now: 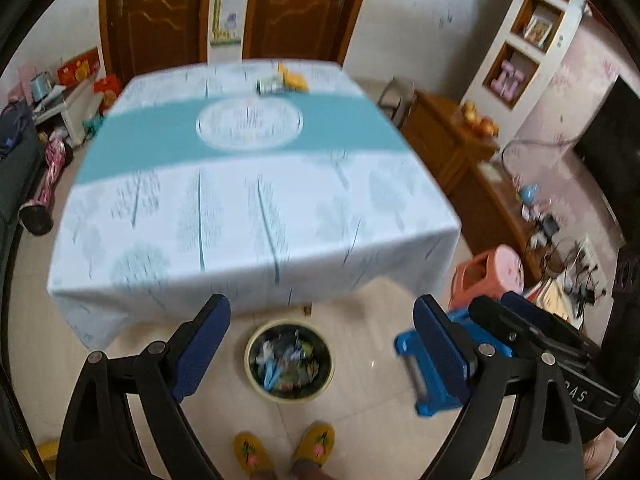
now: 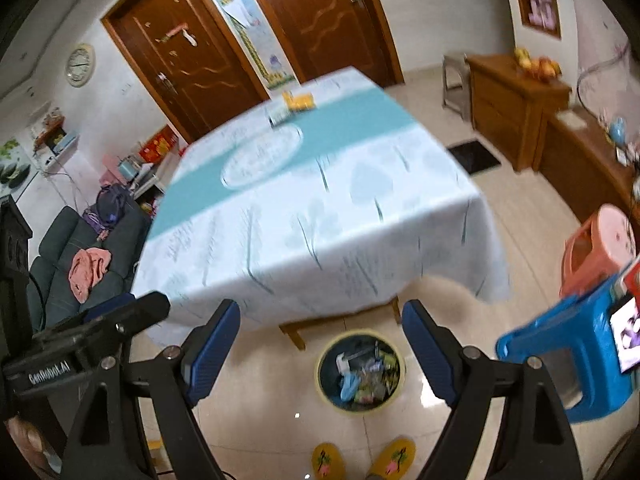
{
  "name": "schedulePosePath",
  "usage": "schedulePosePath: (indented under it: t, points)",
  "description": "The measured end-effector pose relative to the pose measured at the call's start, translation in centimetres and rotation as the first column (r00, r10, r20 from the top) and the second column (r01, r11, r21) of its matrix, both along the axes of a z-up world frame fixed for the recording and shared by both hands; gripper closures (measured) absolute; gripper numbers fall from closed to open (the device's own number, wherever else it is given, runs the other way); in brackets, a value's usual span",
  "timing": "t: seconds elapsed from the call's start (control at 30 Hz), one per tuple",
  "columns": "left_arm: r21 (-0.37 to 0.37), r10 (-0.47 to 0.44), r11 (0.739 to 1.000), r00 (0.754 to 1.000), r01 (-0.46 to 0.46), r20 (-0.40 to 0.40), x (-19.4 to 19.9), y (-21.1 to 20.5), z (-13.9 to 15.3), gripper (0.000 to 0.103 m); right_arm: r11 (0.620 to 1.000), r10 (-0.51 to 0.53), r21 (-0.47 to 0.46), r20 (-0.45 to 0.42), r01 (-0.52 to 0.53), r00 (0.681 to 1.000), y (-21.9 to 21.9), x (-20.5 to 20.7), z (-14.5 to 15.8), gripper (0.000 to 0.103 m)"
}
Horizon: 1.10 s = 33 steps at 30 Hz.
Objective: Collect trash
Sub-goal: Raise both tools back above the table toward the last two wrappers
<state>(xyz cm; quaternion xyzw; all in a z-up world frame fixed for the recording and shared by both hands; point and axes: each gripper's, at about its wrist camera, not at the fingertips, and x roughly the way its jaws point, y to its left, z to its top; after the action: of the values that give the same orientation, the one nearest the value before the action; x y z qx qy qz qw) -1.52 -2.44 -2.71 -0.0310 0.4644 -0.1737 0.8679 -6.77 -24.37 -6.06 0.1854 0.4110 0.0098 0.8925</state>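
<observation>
table (image 1: 256,208): yellow packet (image 1: 294,77), small box (image 1: 270,85) | floor (image 1: 360,420): bin (image 1: 290,360)

There are two tools, a left tool (image 1: 320,344) and a right tool (image 2: 320,344), and both are wide open with nothing in them. There is one desk (image 1: 256,208) with one cloth on it. On the far end of the desk sit two small things: one yellow pack (image 1: 294,78) and one pale box (image 1: 271,85). There is one bin (image 1: 289,360) on the floor, full of trash too mixed to count. Two yellow slippers (image 1: 282,452) show, two brown doors (image 2: 256,36), one clock (image 2: 79,65), one blue stool (image 2: 560,356) and one pink stool (image 2: 596,248)
</observation>
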Motion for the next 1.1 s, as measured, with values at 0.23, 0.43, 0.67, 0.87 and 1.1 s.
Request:
schedulePosePath:
  t: [0.23,0.43,0.67,0.87,1.1]
  points:
    - [0.005,0.033,0.999,0.993,-0.034,0.115,0.8,-0.5,5.2,0.011,0.998,0.056,-0.024,0.085,-0.054,0.995,-0.6,1.5,4.4,0.019]
    - [0.024,0.097,0.994,0.982,-0.102,0.16,2.2,-0.6,7.7,0.011,0.989,0.126,-0.087,0.121,-0.116,0.985,-0.3,3.4,6.5,0.019]
    - [0.03,0.124,0.991,0.984,-0.128,0.127,4.7,-0.7,7.4,0.011,0.978,0.184,-0.133,0.159,-0.163,0.97,0.6,6.0,8.1,0.019]
    - [0.057,0.093,0.993,0.99,-0.099,0.103,9.3,-1.2,6.5,0.012,0.975,0.193,-0.142,0.142,-0.173,0.971,1.4,9.9,7.9,0.019]
    - [0.123,-0.068,0.991,0.994,0.058,0.081,18.6,-1.8,6.3,0.012,0.984,0.133,-0.133,0.11,-0.118,0.985,1.2,16.6,7.1,0.02]
